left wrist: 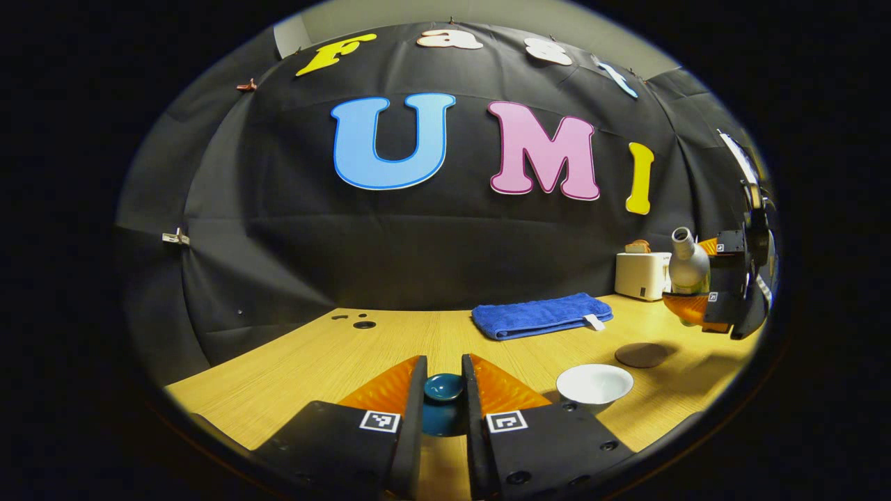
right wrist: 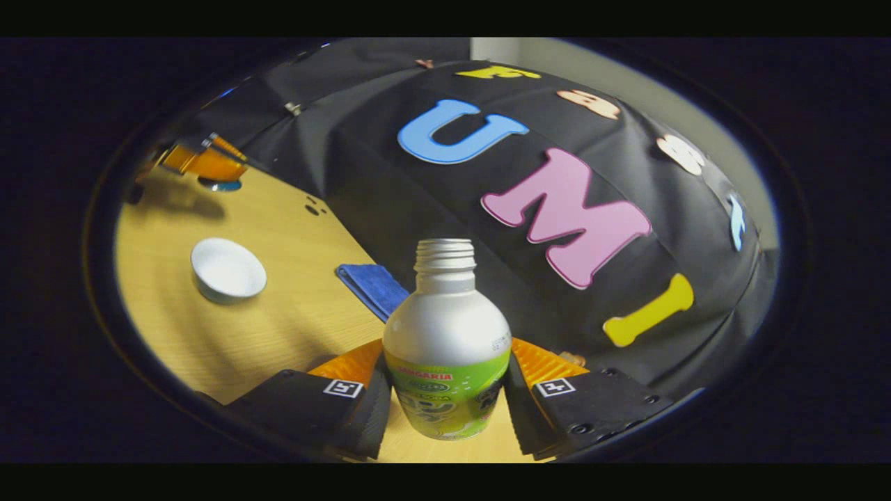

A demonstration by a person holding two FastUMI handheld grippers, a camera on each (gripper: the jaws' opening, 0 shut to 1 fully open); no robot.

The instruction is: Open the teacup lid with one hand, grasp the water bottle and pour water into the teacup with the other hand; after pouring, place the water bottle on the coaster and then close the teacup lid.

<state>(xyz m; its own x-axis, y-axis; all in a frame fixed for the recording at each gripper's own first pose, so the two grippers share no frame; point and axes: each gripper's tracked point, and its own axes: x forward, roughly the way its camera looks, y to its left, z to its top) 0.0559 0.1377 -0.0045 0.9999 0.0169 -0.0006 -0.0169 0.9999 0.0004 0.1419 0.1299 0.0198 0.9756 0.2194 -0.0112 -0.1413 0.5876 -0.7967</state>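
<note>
A dark teal teacup lid (left wrist: 443,387) sits between the fingers of my left gripper (left wrist: 443,372), which is shut on it just above the table. The white teacup (left wrist: 594,383) stands uncovered to the right of it. Farther right lies a round dark coaster (left wrist: 642,355). My right gripper (right wrist: 445,351) is shut on a white and green water bottle (right wrist: 445,334) with no cap, held tilted in the air. In the left gripper view the bottle (left wrist: 688,268) and right gripper (left wrist: 696,282) hang at the far right, above the table. In the right gripper view the teacup (right wrist: 228,270) is at the left, and the left gripper (right wrist: 207,165) with the lid (right wrist: 219,186) is beyond it.
A folded blue towel (left wrist: 539,314) lies at the back of the wooden table (left wrist: 292,362). A white toaster (left wrist: 642,275) with bread in it stands in the back right corner. Small dark holes (left wrist: 363,324) mark the tabletop at the back left.
</note>
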